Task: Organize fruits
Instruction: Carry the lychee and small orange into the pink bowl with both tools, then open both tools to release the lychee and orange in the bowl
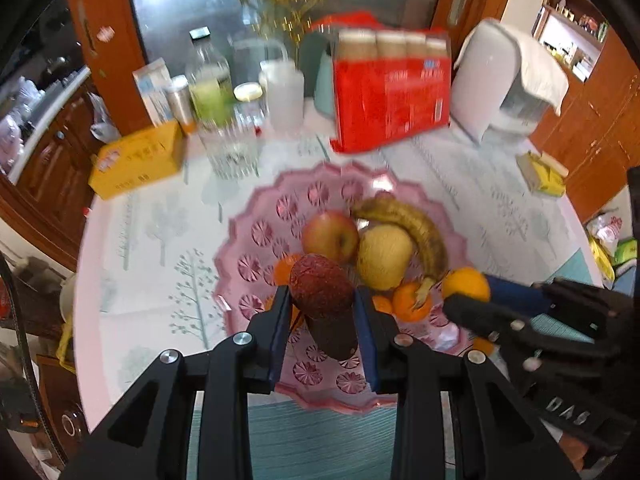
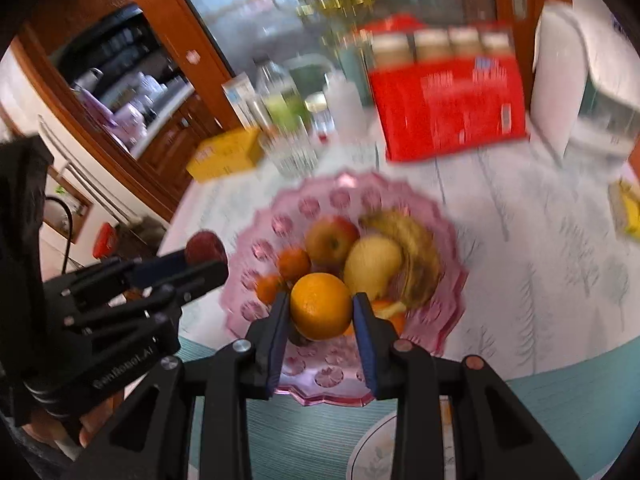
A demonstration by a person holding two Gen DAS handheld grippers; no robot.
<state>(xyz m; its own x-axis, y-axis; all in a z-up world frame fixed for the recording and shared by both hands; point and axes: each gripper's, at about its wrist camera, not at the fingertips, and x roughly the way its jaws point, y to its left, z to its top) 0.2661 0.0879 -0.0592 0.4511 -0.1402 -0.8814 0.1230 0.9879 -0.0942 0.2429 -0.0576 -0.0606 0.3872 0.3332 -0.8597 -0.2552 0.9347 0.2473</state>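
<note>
Left gripper (image 1: pixel 322 316) jaws clamped on dark red fruit (image 1: pixel 321 286); right gripper (image 2: pixel 321 314) jaws clamped on orange (image 2: pixel 321 306). Both over pink bowl (image 1: pixel 256 216). Only right view shows plate (image 2: pixel 370 446) below jaws.

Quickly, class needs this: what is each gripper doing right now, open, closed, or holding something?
Left gripper: closed on a dark red, rough-skinned oval fruit.
Right gripper: closed on a round orange.
</note>
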